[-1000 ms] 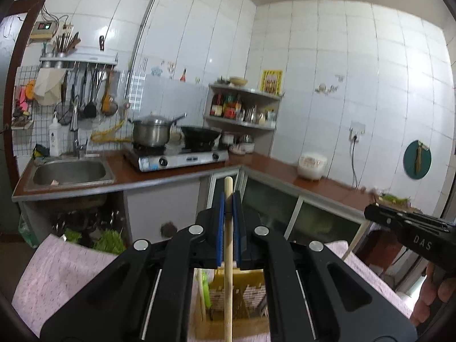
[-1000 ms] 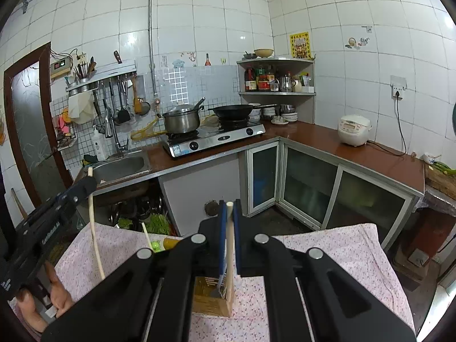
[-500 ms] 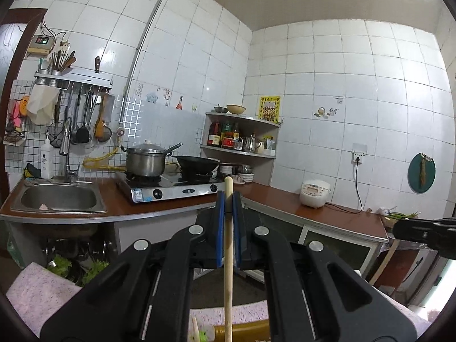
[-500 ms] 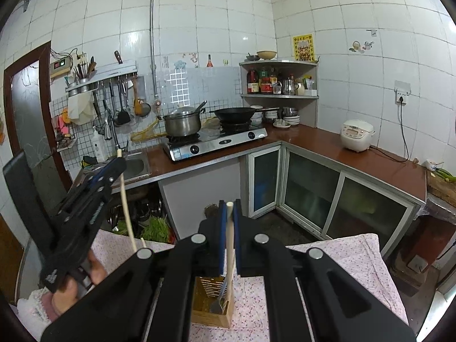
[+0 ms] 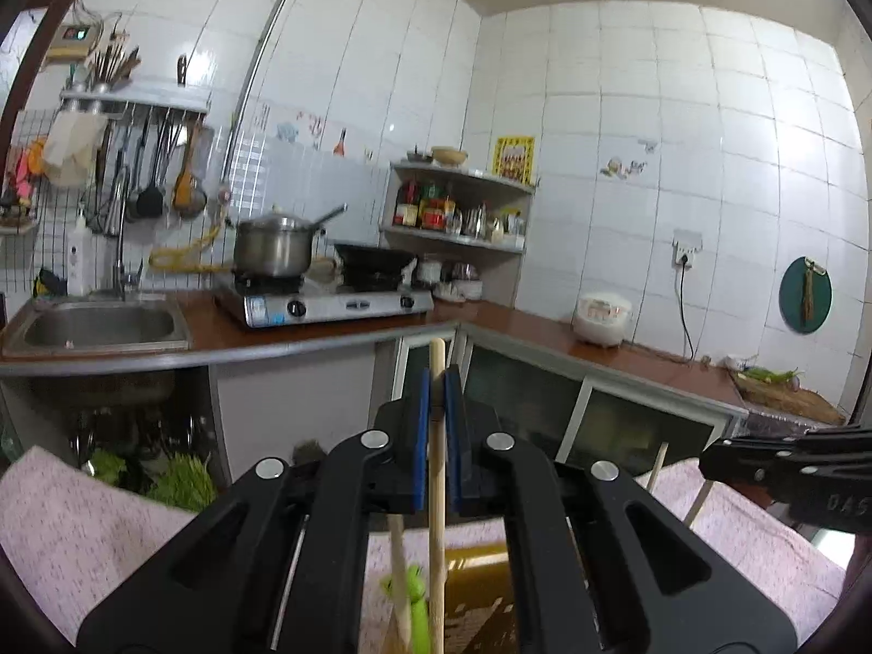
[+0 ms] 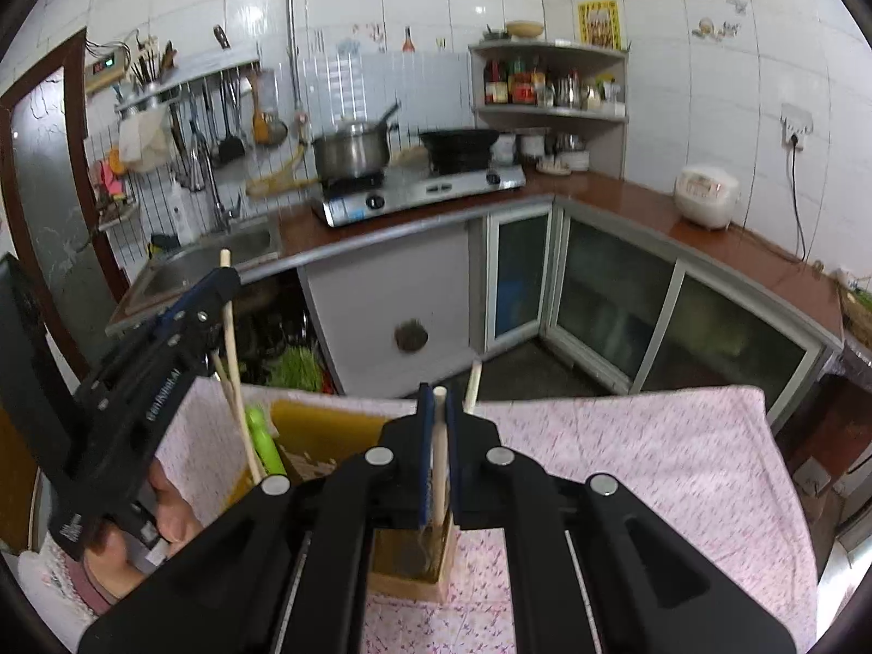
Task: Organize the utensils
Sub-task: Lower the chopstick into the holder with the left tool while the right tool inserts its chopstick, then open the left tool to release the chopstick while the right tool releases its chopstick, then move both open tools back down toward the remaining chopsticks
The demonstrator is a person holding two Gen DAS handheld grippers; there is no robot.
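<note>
A: Nearest item?
B: Right gripper, fingers clamped on a wooden stick above the wooden holder on the bench.

A: Left?
B: Left gripper clenched on a second stick, near the green utensil.

A: Risk?
B: Probably a stick catching the holder's rim and tipping it. Open cloth lies right; the bench edge lies beyond.

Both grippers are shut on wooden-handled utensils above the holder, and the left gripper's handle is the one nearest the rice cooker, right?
Not quite. The left gripper and its wooden handle sit by the sink, across the kitchen from the rice cooker; the right wrist view shows this. Both grippers are shut on handles.
</note>
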